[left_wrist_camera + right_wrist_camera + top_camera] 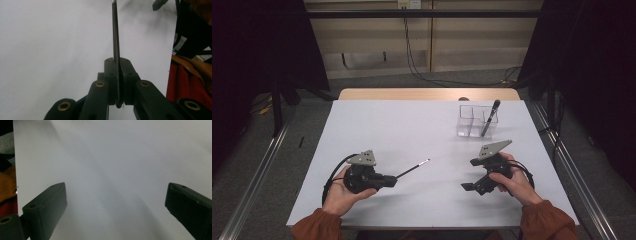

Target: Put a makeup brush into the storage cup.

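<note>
Clamping a thin black pen point(412, 169) by its end above the desk point(412, 130), the left hand-held gripper point(388, 181) risks it pivoting loose; the right hand-held gripper point(468, 186) gapes empty.

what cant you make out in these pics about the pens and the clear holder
- Black pen held in the left gripper: its tip is cut off by the top edge of the left gripper view; in the high view it is too small to read.
- Second pen in the clear holder: too small to tell the type.
- Right gripper: open over bare table.
</note>
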`<state>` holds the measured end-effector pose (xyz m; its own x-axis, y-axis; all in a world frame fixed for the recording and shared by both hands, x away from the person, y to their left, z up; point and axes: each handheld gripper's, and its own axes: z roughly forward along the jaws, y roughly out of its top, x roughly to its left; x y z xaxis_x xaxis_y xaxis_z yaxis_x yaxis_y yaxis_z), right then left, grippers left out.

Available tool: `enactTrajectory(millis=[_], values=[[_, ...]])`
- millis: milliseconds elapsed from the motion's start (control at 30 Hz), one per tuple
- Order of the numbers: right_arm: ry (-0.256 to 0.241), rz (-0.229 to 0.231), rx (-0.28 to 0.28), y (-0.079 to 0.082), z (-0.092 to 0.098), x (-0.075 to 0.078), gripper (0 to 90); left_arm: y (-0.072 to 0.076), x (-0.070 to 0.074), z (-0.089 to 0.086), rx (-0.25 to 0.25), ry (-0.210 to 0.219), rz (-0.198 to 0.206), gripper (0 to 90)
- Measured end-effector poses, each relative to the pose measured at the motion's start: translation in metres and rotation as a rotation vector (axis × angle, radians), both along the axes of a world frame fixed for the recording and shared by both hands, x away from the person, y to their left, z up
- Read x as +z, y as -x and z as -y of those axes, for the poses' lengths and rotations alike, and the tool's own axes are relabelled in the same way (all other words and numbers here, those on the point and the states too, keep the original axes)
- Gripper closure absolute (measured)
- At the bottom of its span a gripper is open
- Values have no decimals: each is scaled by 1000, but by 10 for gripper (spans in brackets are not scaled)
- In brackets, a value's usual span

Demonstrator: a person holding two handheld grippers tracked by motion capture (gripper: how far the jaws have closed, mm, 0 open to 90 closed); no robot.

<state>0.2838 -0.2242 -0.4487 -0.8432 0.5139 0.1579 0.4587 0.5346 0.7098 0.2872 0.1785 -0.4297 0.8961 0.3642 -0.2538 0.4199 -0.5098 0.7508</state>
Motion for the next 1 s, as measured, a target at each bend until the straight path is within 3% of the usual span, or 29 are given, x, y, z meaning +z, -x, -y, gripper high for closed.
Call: enactTrajectory(millis=[67,500,600,1000], values=[[-19,16,-5,2,0,0,40,0,0,-1,8,30,3,854],[-164,126,-28,14,-9,-4,41,4,-3,-3,29,113,42,853],[-207,124,-28,15,-11,-4,100,5,-3,-2,27,123,57,853],[-317,215,-59,18,-17,2,10,7,-3,3,48,198,103,852]])
